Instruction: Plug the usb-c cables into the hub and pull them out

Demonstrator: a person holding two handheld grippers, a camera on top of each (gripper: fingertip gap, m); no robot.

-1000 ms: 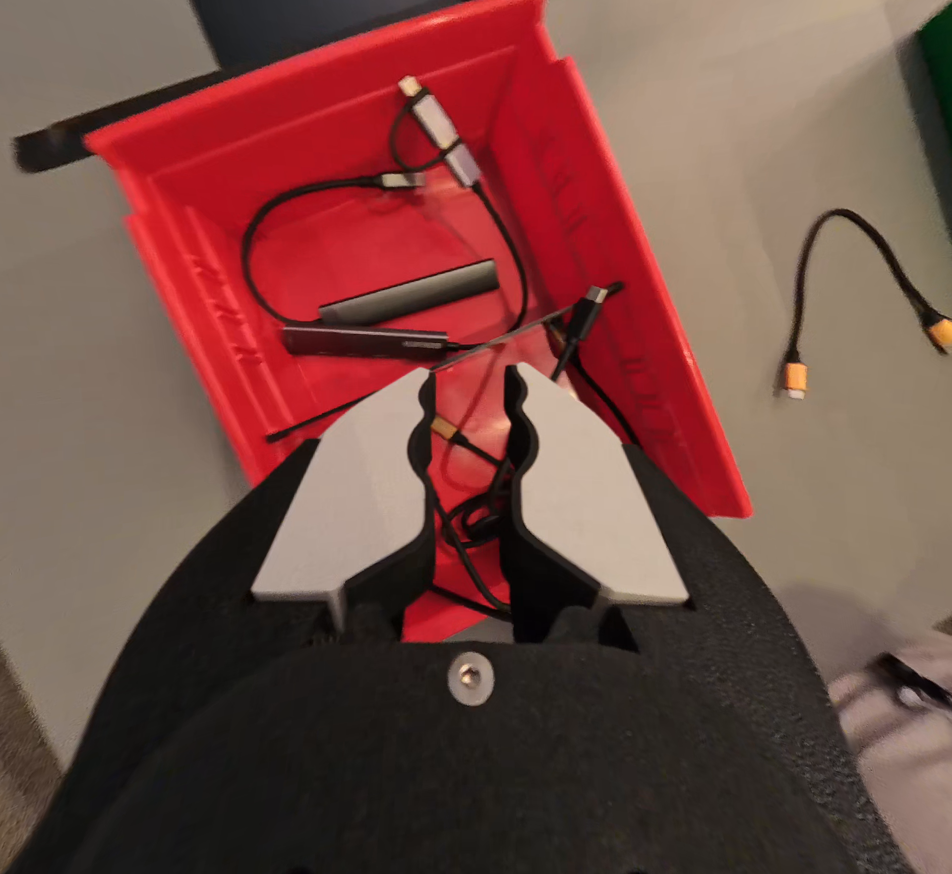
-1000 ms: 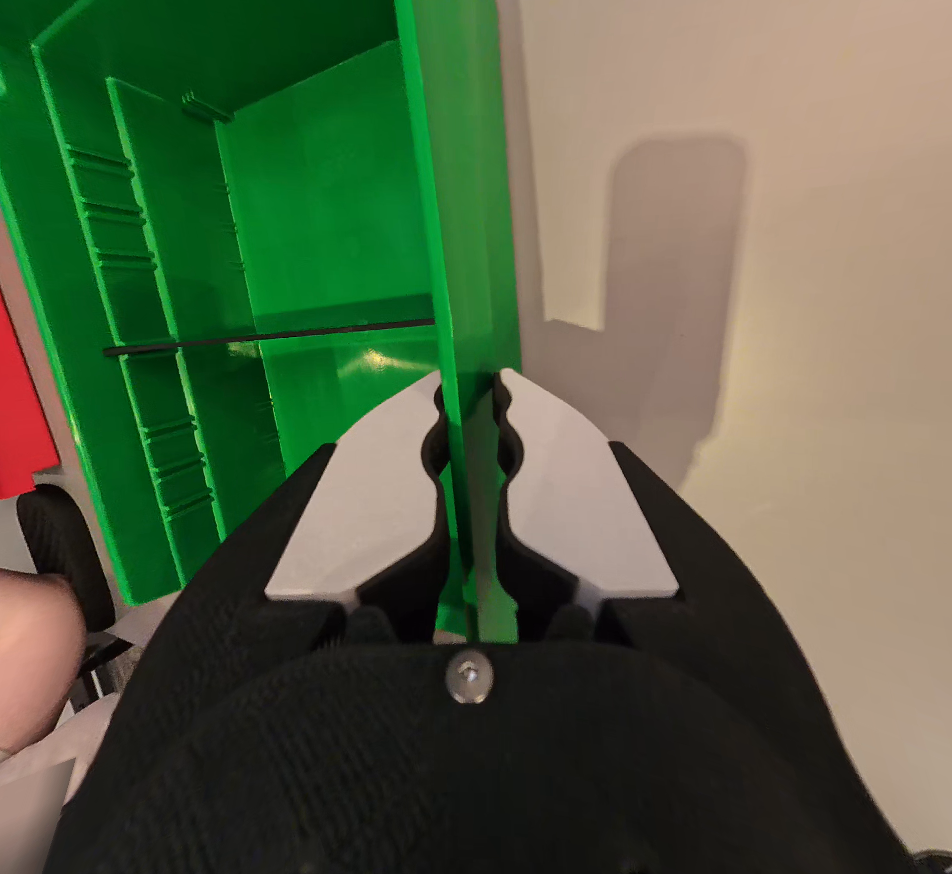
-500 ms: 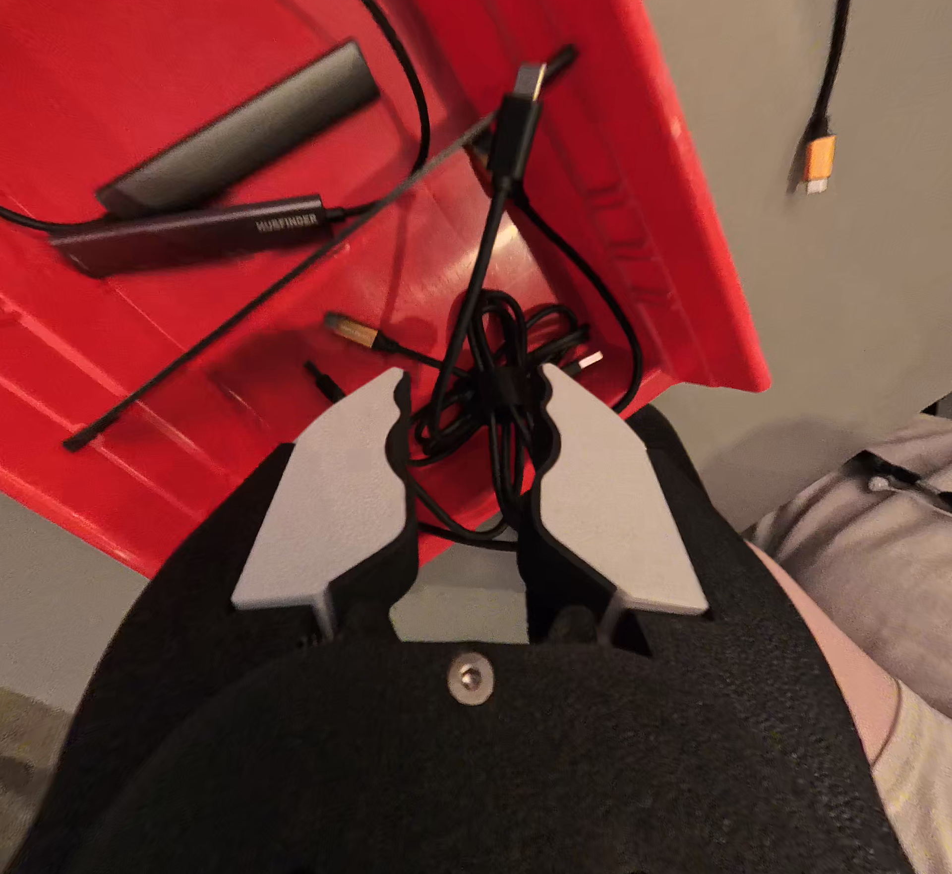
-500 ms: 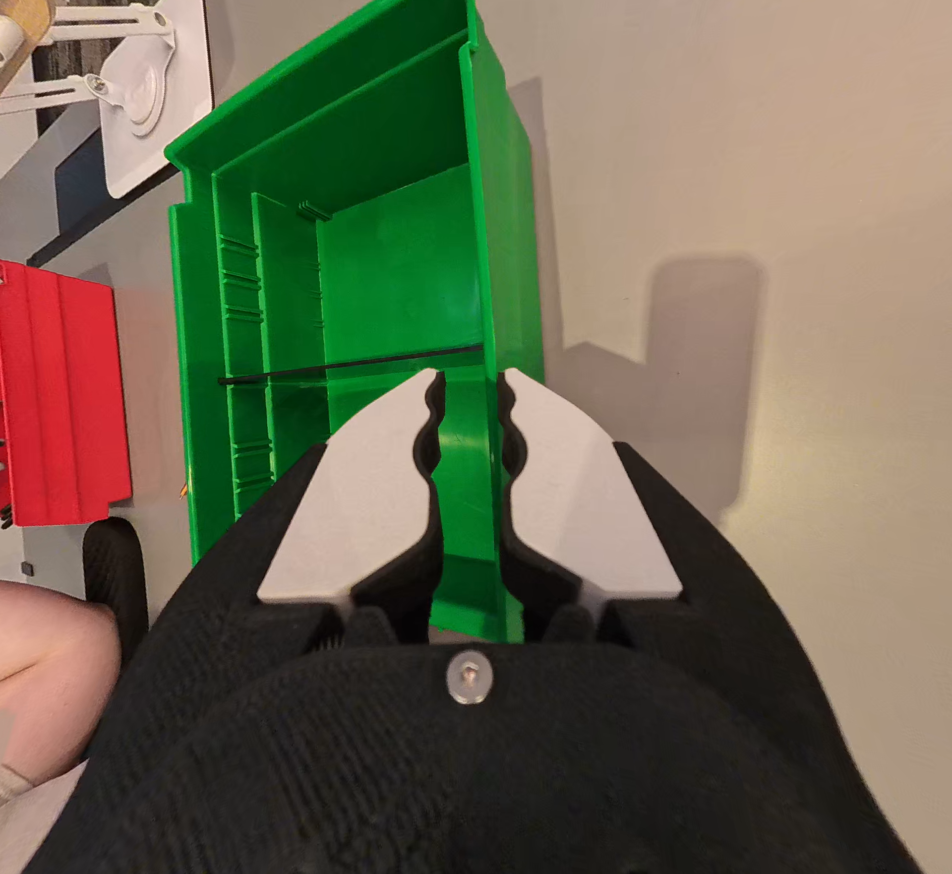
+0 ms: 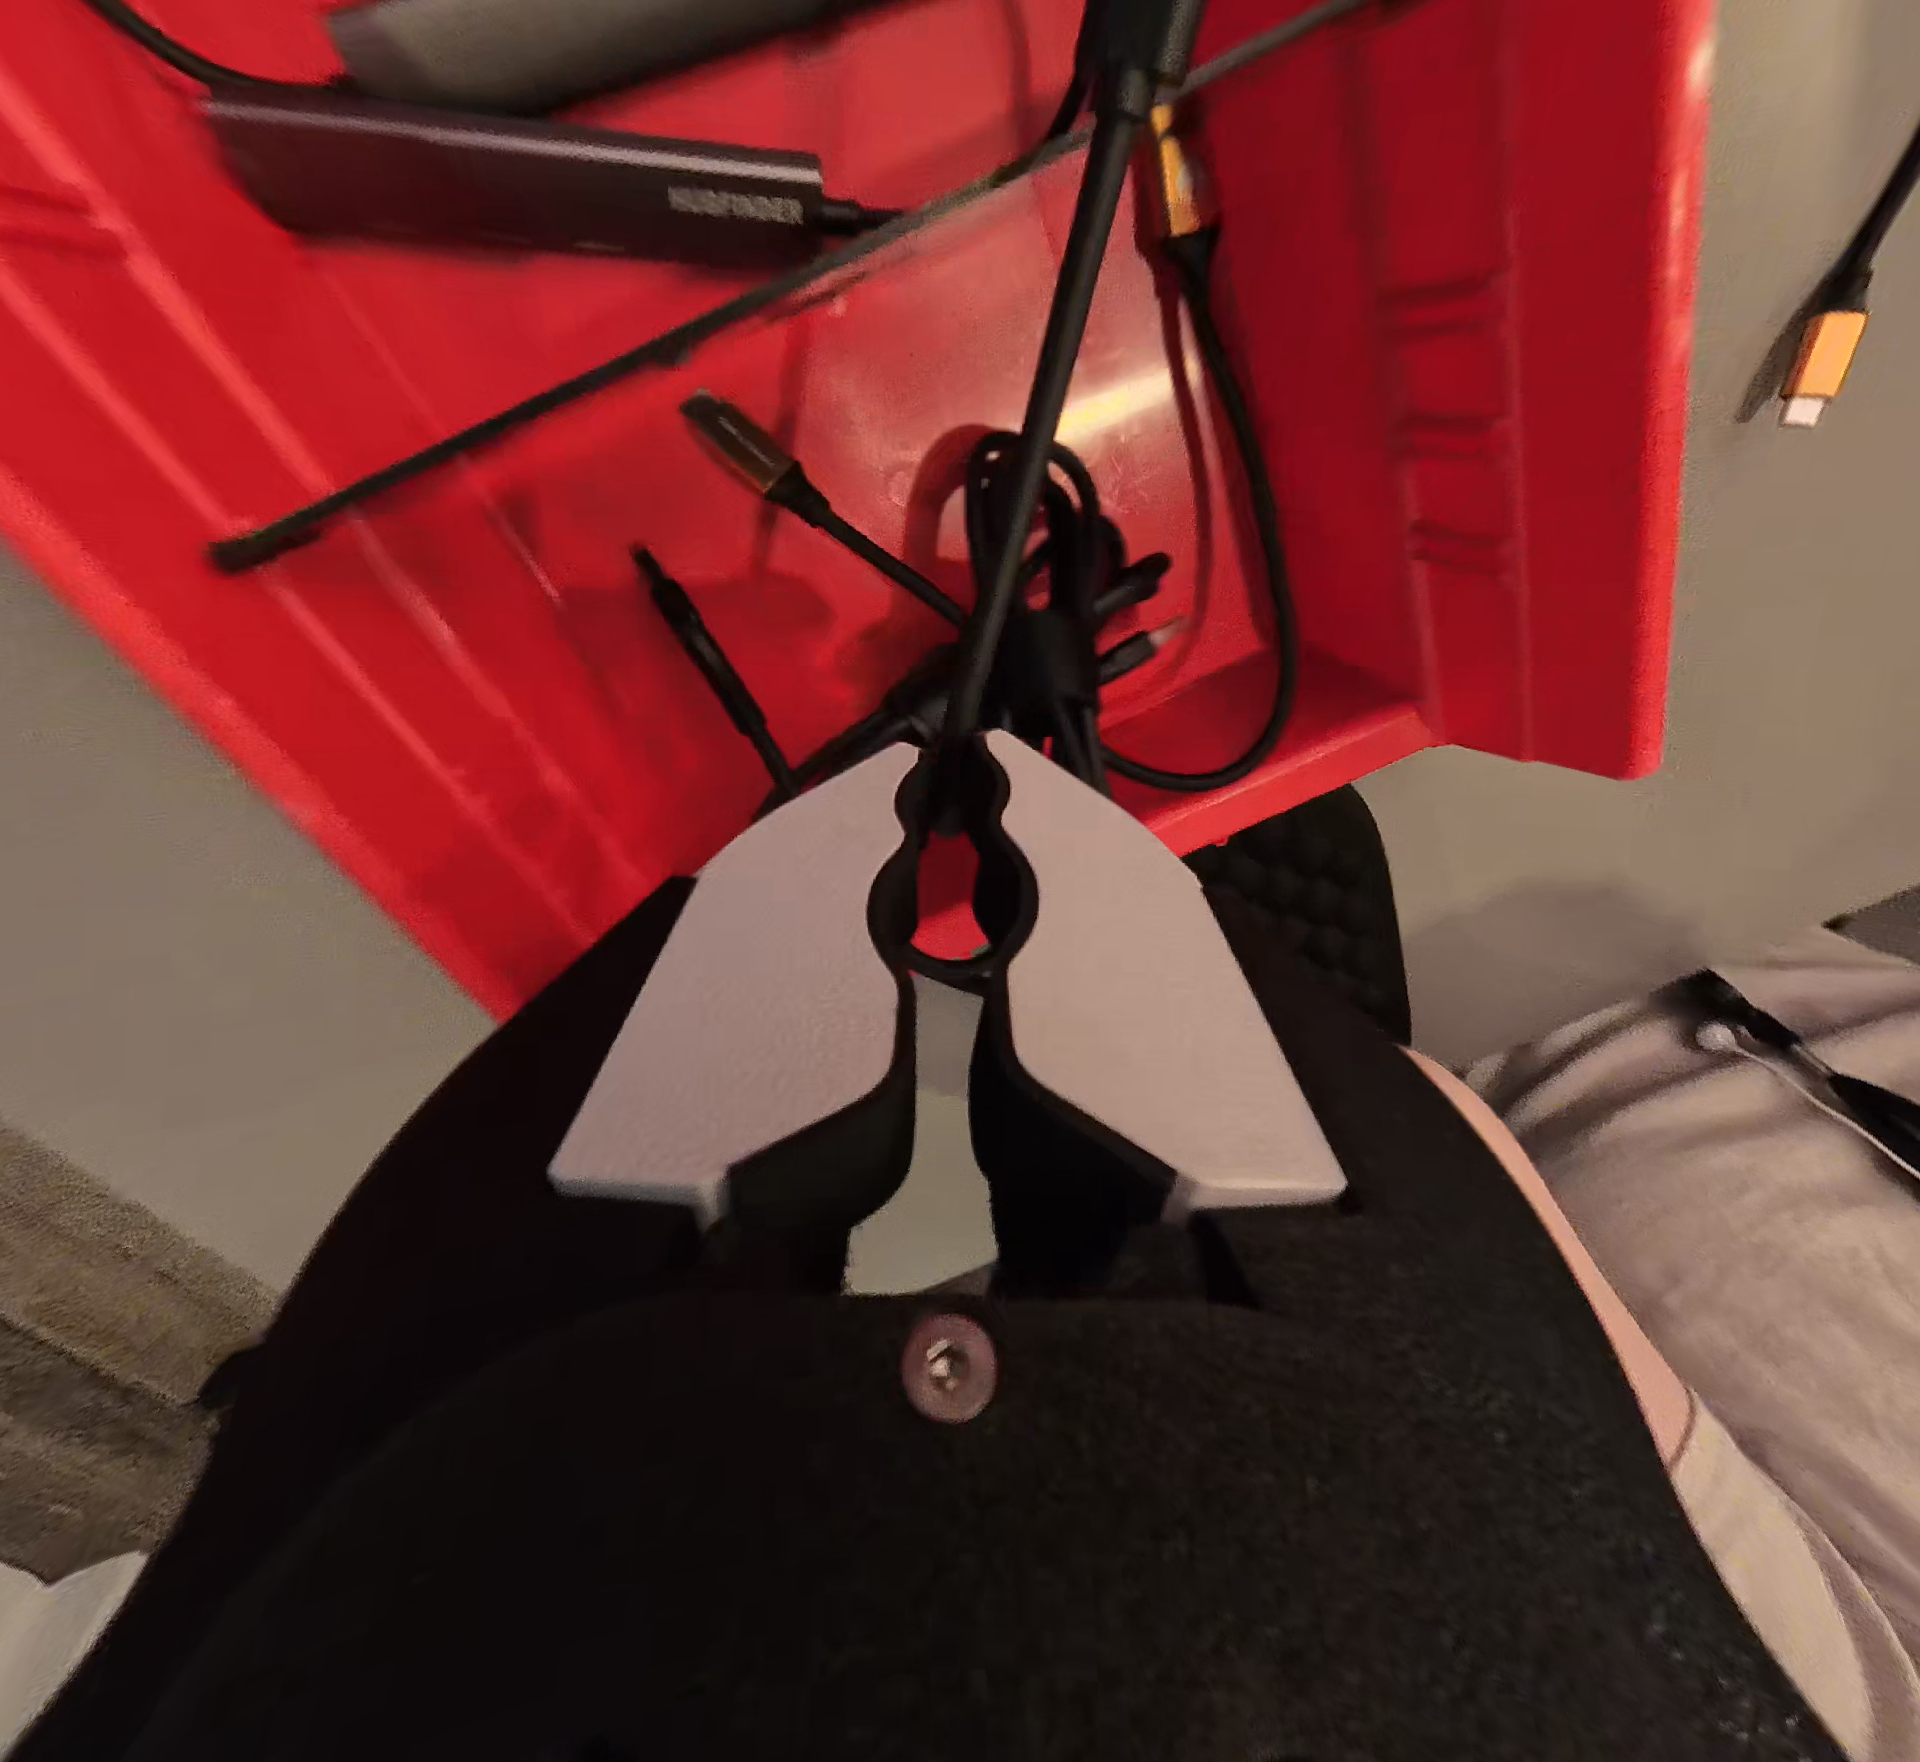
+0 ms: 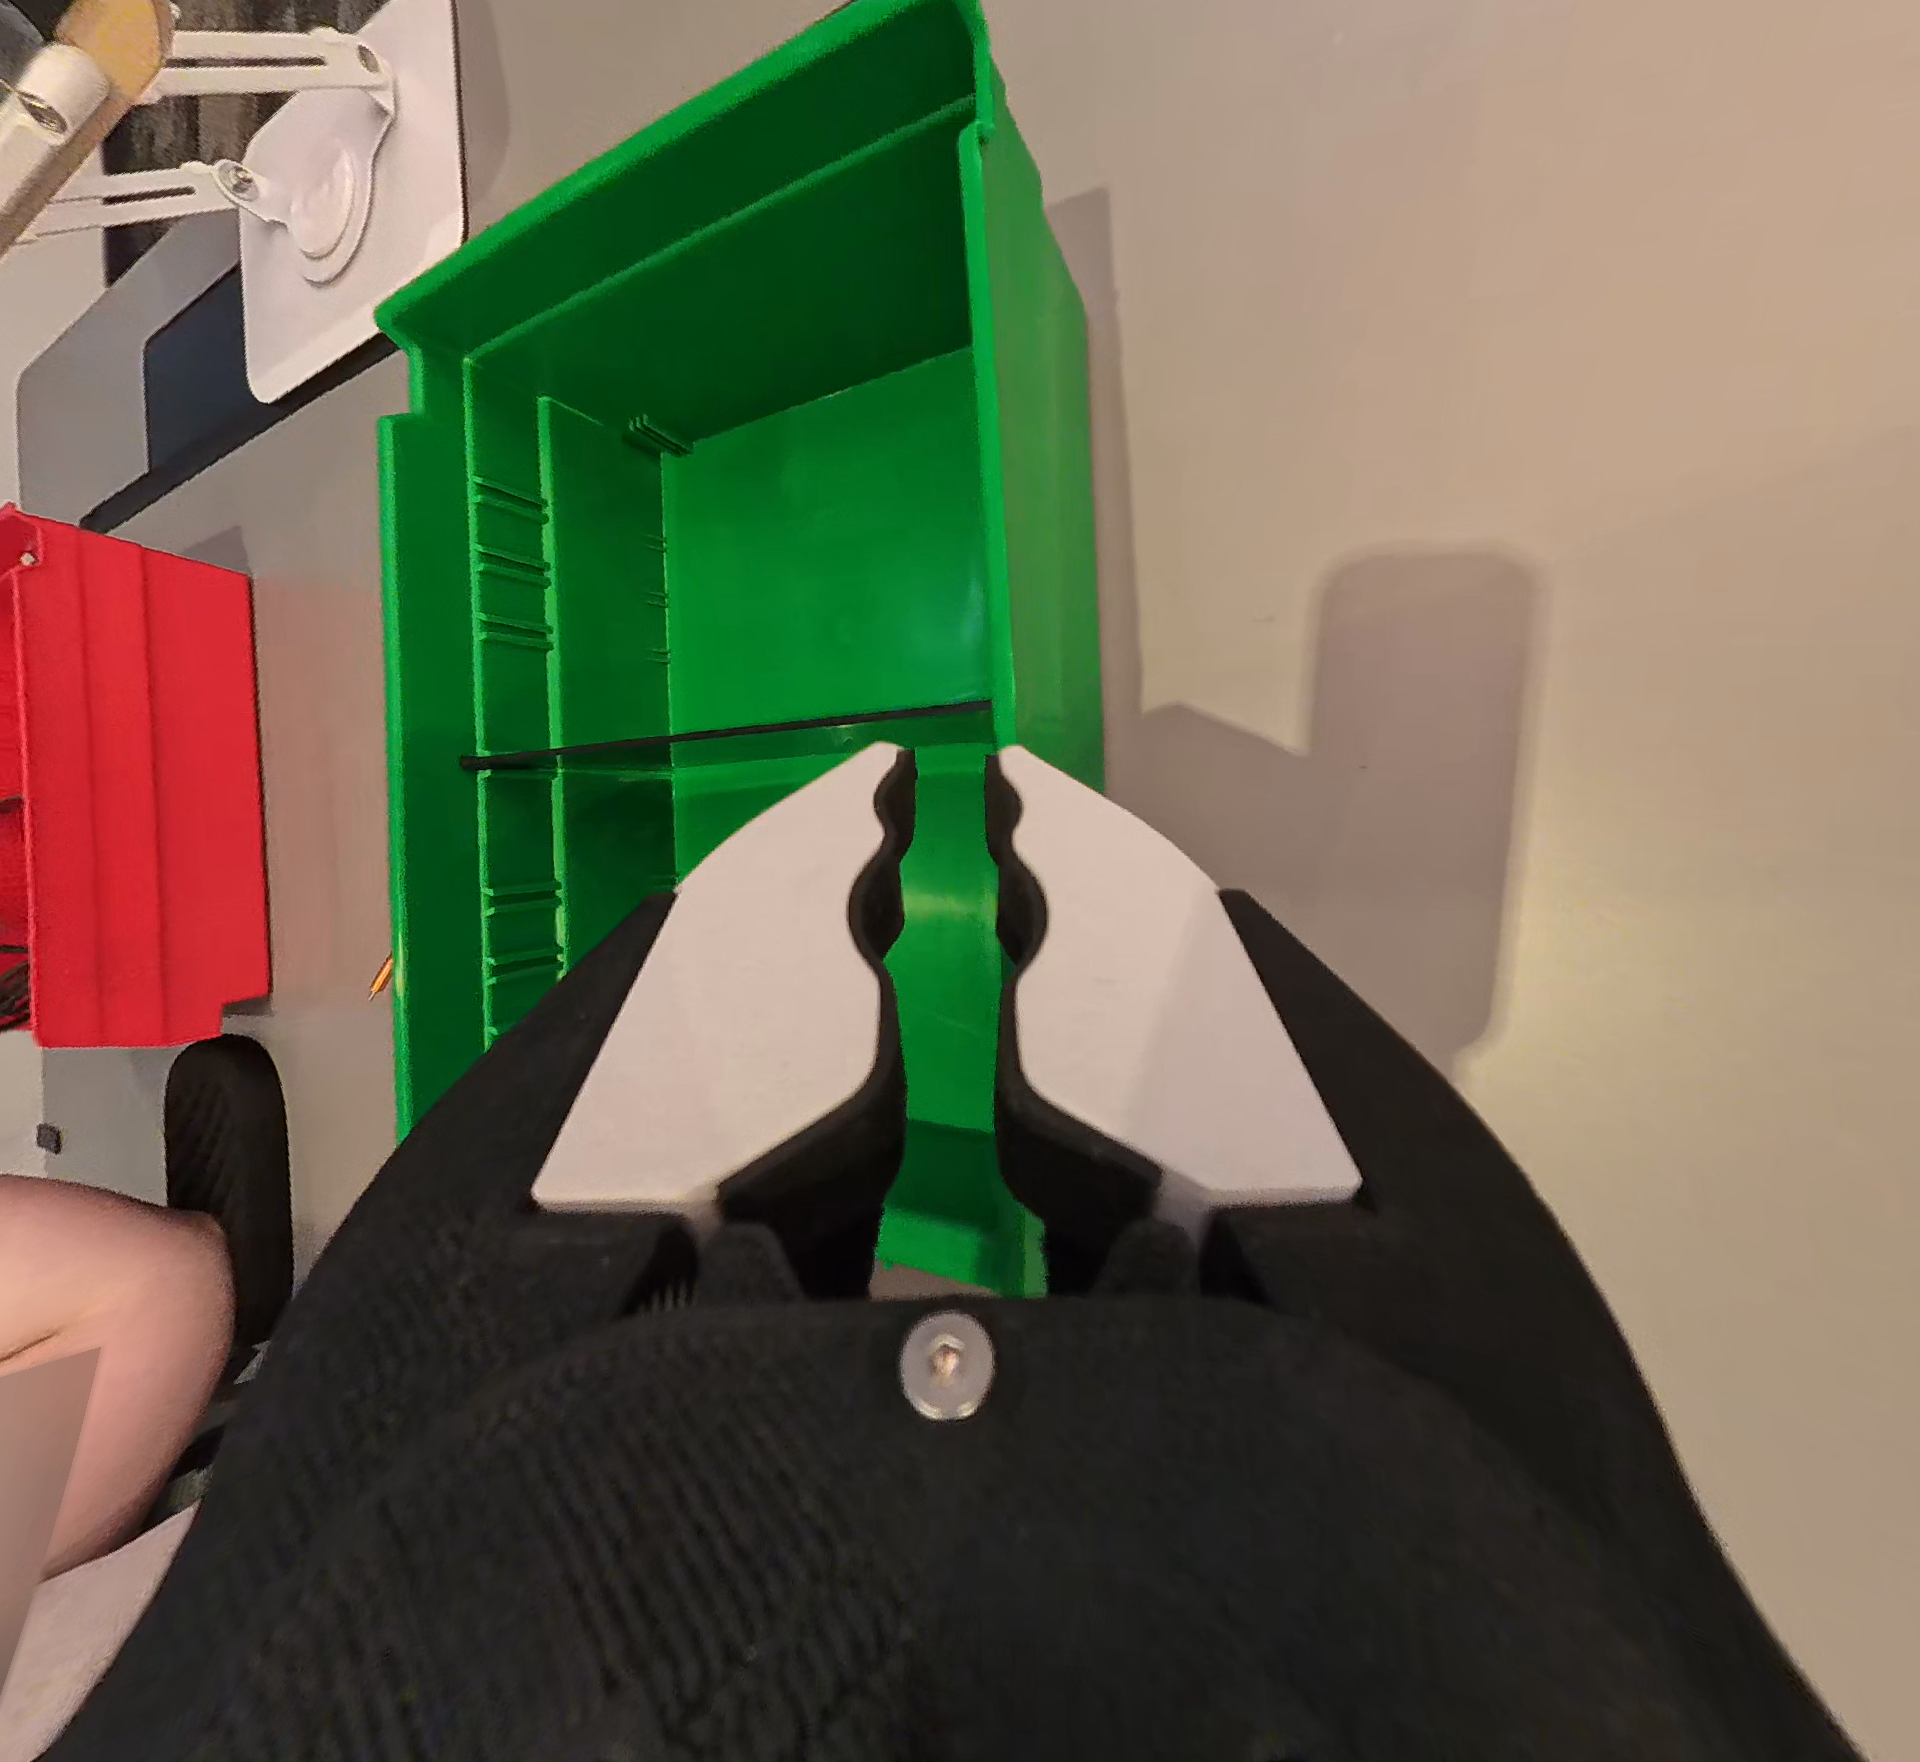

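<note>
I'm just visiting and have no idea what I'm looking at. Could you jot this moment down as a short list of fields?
left gripper: shut on the black cable, at the tips
black cable: runs up from a tangled bundle in the red bin
hubs: two dark bars lying in the red bin
orange-tipped cable: on the table beside the red bin
right gripper: open, holding nothing, above the green bin
green bin: nothing seen inside

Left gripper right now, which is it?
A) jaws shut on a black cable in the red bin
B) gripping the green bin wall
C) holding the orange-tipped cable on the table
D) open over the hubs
A: the left gripper has its jaws closed on a black cable that rises taut from the bundle in the red bin.
</note>
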